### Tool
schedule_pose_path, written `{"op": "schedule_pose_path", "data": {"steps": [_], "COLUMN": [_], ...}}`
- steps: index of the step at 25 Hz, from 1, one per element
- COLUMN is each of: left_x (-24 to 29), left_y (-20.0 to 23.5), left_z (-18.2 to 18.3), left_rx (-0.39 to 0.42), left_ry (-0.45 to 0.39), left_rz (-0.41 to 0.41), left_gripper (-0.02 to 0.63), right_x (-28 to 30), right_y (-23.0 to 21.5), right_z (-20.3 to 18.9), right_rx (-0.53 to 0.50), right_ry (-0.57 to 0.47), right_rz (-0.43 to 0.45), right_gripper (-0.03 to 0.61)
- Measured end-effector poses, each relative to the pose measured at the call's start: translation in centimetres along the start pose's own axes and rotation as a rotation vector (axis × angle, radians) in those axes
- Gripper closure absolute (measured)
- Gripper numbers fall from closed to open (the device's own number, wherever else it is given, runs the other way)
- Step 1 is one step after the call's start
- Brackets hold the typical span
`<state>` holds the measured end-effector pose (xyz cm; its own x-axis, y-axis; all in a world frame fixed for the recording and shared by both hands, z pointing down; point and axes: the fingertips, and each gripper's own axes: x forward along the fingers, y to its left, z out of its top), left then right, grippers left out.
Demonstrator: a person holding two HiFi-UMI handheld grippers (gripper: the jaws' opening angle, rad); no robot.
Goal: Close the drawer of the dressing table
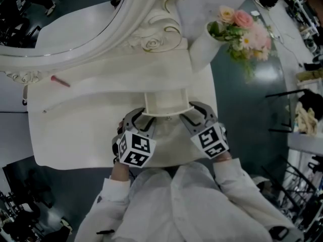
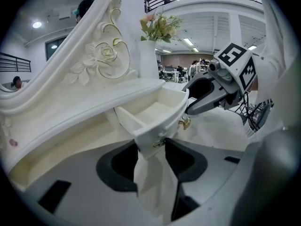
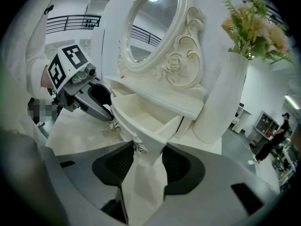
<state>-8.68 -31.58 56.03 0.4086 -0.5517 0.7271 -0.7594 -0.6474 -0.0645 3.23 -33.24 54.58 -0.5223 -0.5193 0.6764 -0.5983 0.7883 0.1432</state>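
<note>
The dressing table (image 1: 75, 130) is white, and its small drawer (image 1: 165, 104) stands pulled out and empty. My left gripper (image 1: 145, 119) sits at the left end of the drawer's curved front, with that end (image 2: 150, 133) held between the jaws and a gold knob (image 2: 159, 143) right at them. My right gripper (image 1: 189, 117) grips the front's right end (image 3: 143, 135) the same way, beside another knob (image 3: 139, 149). Each gripper view shows the opposite gripper across the drawer: the right gripper (image 2: 207, 98) and the left gripper (image 3: 96, 105).
A white vase (image 1: 202, 47) of pink flowers (image 1: 245, 29) stands on the table's right rear corner, close to the drawer. The oval mirror (image 1: 75, 19) with its carved frame rises behind. A small red stick (image 1: 60, 81) lies at the far left.
</note>
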Motion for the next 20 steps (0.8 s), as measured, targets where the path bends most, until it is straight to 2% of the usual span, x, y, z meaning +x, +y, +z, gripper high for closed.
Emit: {"op": "schedule_pose_path", "data": {"steps": [12,20], "left_x": [0.9,1.1], "left_y": [0.8,1.3], "left_z": [0.4,0.5], "left_rx": [-0.028,-0.103], "left_ry": [0.015,0.003], "left_rz": [-0.004,0.007], "left_gripper": [0.430,0.426], "right_x": [0.9,1.1], "right_y": [-0.8,-1.3], "right_z": [0.3,0.4], "right_rx": [0.033,0.157], "right_ry": [-0.003,-0.033], "right_rz": [0.016,-0.029], "right_gripper": [0.387,0.387]}}
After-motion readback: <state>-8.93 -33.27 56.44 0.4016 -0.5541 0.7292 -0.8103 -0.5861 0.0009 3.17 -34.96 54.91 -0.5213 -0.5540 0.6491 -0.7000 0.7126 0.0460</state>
